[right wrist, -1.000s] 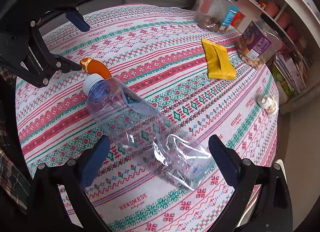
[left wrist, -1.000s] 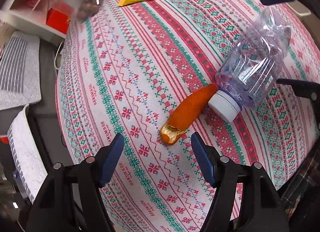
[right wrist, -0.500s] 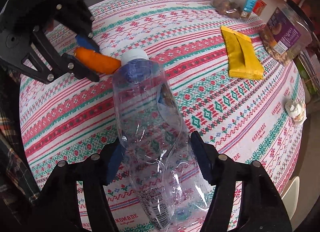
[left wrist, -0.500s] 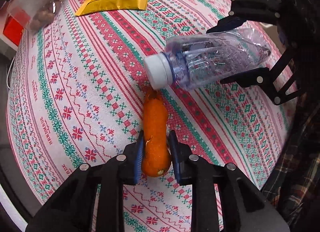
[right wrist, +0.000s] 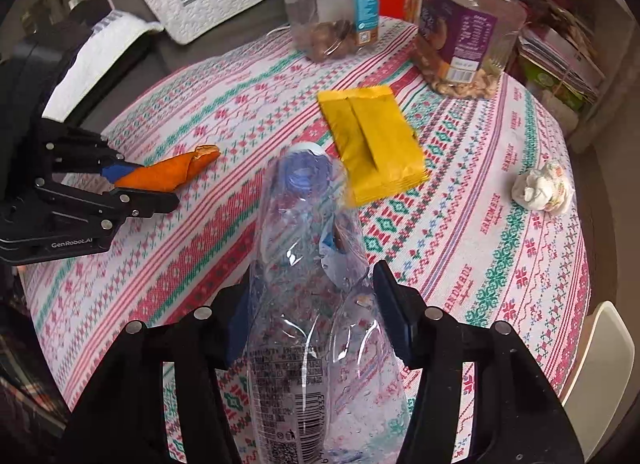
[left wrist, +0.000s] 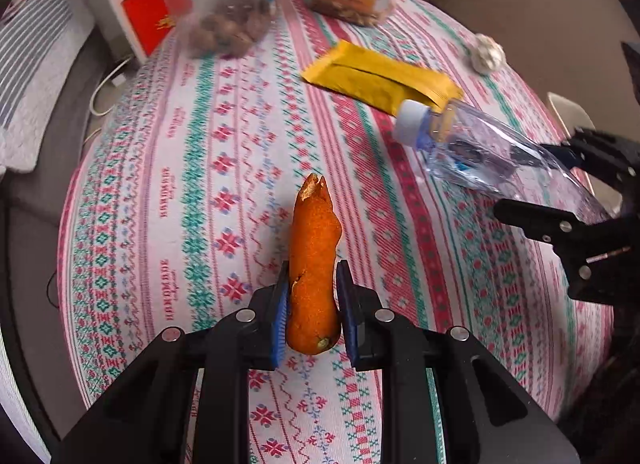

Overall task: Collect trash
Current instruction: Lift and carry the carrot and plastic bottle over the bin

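Orange peel (left wrist: 314, 264), one long curl, is pinched fast between the blue pads of the left gripper (left wrist: 314, 312) and held clear above the patterned tablecloth (left wrist: 180, 184). Right gripper (right wrist: 316, 316) has the crumpled clear plastic bottle (right wrist: 308, 264) between its jaws, which are closing on its lower body, white cap pointing away. Yellow wrapper (right wrist: 372, 148) and a crumpled white wad (right wrist: 542, 186) lie on the cloth, near two snack jars (right wrist: 332, 8).

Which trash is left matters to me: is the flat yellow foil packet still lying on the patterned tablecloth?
Yes, the flat yellow foil packet lies on the patterned tablecloth beyond the bottle's cap, with no gripper touching it.
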`<state>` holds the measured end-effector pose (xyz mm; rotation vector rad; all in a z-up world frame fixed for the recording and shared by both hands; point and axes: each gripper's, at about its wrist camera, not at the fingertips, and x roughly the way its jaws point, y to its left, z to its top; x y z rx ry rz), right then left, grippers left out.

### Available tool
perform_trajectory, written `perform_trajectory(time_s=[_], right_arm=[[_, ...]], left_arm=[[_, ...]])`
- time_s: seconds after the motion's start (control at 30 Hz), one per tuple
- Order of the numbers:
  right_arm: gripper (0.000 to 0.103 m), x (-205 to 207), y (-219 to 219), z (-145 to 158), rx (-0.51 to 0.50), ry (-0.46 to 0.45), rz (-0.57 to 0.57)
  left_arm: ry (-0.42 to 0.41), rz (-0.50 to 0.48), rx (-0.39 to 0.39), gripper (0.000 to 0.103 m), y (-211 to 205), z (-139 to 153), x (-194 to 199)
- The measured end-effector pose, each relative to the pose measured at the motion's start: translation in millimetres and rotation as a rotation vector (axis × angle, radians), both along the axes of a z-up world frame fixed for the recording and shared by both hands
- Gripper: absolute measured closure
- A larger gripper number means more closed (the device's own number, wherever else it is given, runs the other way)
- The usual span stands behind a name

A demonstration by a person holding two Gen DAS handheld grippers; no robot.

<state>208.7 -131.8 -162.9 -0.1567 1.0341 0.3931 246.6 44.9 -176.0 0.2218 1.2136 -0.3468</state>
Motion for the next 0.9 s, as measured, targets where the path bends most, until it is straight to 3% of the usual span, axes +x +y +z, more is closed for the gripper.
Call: perform_trajectory(time_s=[0.3,0.43,0.67,0.9], right_arm=[[0.051,-5.1,-25.3,45.5,0.094,-0.149,-0.134],[0.051,-14.2,-33.6,68.2,0.113,-0.251,-0.168],[0.051,-28.4,-49.6,88.1,0.135,-0.359,-0.231],[0.050,-45.4,-71.8,105.4,0.134,-0.457,-0.287]], left_arm=[[-0.144,0.193,-0.048,0.081,-2.5,36.6,-23.4],[-0.259,0.258,-0.063,0.081,-22.3,57.1,-39.4],[-0.465,0.303,-0.082,0.080,-53.2,98.2,-69.4],[-0.573,0.318,-0.099,0.080,-74.5,123.7,-81.7]])
